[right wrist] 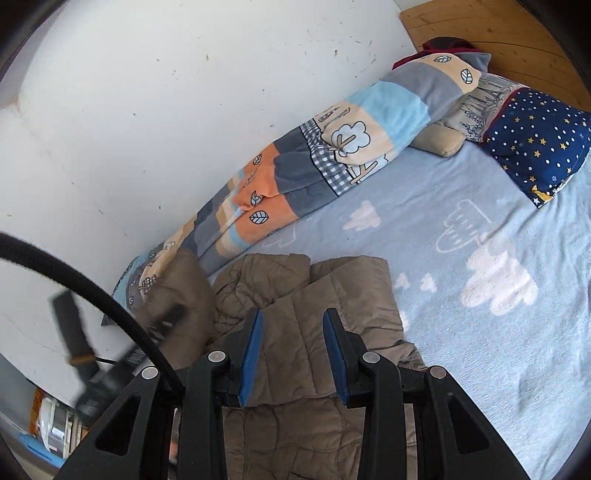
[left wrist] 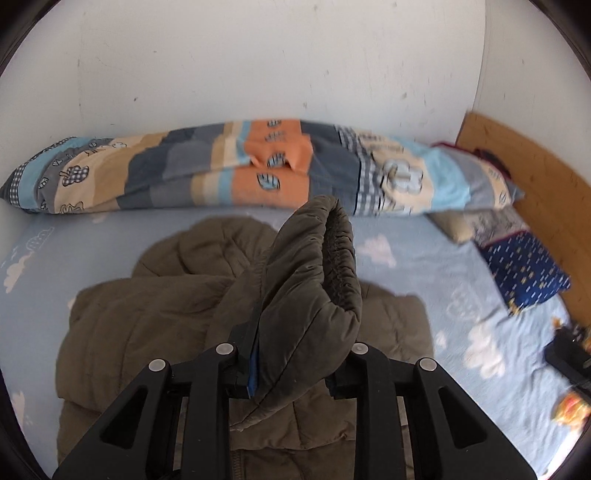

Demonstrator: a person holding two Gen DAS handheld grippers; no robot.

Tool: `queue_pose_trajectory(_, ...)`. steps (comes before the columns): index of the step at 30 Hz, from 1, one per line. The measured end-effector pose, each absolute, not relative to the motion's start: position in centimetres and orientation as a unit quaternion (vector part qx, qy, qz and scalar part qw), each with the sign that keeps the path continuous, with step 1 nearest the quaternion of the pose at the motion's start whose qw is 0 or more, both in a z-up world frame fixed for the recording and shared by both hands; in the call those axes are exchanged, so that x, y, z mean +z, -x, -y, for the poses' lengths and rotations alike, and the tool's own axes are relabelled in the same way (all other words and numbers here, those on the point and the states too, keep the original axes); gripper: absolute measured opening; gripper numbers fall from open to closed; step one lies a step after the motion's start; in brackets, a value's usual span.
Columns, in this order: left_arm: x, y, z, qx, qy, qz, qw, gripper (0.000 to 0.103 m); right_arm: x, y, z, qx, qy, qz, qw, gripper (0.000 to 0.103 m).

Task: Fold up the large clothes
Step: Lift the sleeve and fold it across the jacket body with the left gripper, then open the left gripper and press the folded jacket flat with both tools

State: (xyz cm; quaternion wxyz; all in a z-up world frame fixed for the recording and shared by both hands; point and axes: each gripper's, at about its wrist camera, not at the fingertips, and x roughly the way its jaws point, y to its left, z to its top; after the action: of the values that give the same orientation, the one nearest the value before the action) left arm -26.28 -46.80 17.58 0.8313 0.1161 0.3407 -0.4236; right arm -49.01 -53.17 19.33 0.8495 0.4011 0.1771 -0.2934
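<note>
Left wrist view: the left gripper (left wrist: 295,354) is clamped on a sleeve (left wrist: 314,273) of the olive-brown padded jacket (left wrist: 147,325), the fingers (left wrist: 246,347) narrow with the fabric bunched between them; the elastic cuff (left wrist: 341,258) stands up past the fingertips, raised off the bed. The rest of the jacket lies spread and rumpled on the light blue cloud-print bed sheet (left wrist: 424,258), directly below and beyond the gripper. A rolled patchwork quilt (left wrist: 229,173) runs along the white wall (left wrist: 258,66) at the far edge of the bed. Toward the right sit a dark blue starred pillow (left wrist: 524,273) and a wooden headboard (left wrist: 517,162). Right wrist view: the right gripper (right wrist: 293,354) hangs over the jacket (right wrist: 306,332) with its blue-padded fingers (right wrist: 251,354) partly apart; the jacket surface shows in the gap beneath them, and no fabric is seen pinched between the pads. The jacket lies near the foot end of the sheet (right wrist: 461,332), its far edge touching the quilt (right wrist: 314,166). At the left, blurred, the other gripper (right wrist: 122,354) appears beside a raised fold of jacket, with a black cable (right wrist: 92,288) crossing in front. The starred pillow (right wrist: 535,144) and headboard (right wrist: 517,33) occupy the upper right, well apart from the jacket.
</note>
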Motion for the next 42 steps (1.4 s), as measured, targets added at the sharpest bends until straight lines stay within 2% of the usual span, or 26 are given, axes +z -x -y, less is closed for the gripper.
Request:
queue_pose_trajectory(9,13.9,27.0,48.3,-0.420,-0.141,-0.349,0.825,0.024,18.7,48.7,53.7,-0.292,-0.396,-0.181,0.852,0.037)
queue_pose_trajectory(15,13.0,28.1,49.5,-0.428,-0.150,-0.351,0.819,0.029,18.3,49.0,54.1,-0.297,-0.401,-0.180,0.847,0.037)
queue_pose_trajectory(22,9.3,29.2,51.0,-0.430,-0.190,-0.362,0.805,0.032,17.8,49.0,54.5,-0.297,-0.405,-0.183,0.845,0.037)
queue_pose_trajectory(24,8.1,29.5,51.2,-0.430,-0.202,-0.363,0.802,0.040,17.6,49.0,54.6,-0.298,-0.405,-0.184,0.844,0.037)
queue_pose_trajectory(26,7.2,29.8,51.3,-0.438,-0.208,-0.365,0.795,0.061,17.5,49.0,54.8,-0.298,-0.408,-0.185,0.843,0.037)
queue_pose_trajectory(28,6.6,30.3,51.4,-0.445,-0.221,-0.363,0.788,0.075,17.5,49.1,54.9,-0.298,-0.409,-0.185,0.842,0.037)
queue_pose_trajectory(29,6.5,30.6,51.3,-0.449,-0.226,-0.358,0.787,0.079,17.5,49.1,54.9,-0.298,-0.409,-0.185,0.843,0.037)
queue_pose_trajectory(32,6.3,31.5,51.3,-0.461,-0.243,-0.357,0.775,0.084,17.6,49.1,55.0,-0.297,-0.409,-0.183,0.843,0.037)
queue_pose_trajectory(38,8.0,32.5,49.4,-0.503,-0.233,-0.358,0.751,0.084,18.3,49.2,54.7,-0.299,-0.408,-0.173,0.845,0.037)
queue_pose_trajectory(42,10.5,32.4,46.8,-0.511,-0.215,-0.332,0.763,0.084,18.9,49.7,54.7,-0.303,-0.409,-0.161,0.846,0.037)
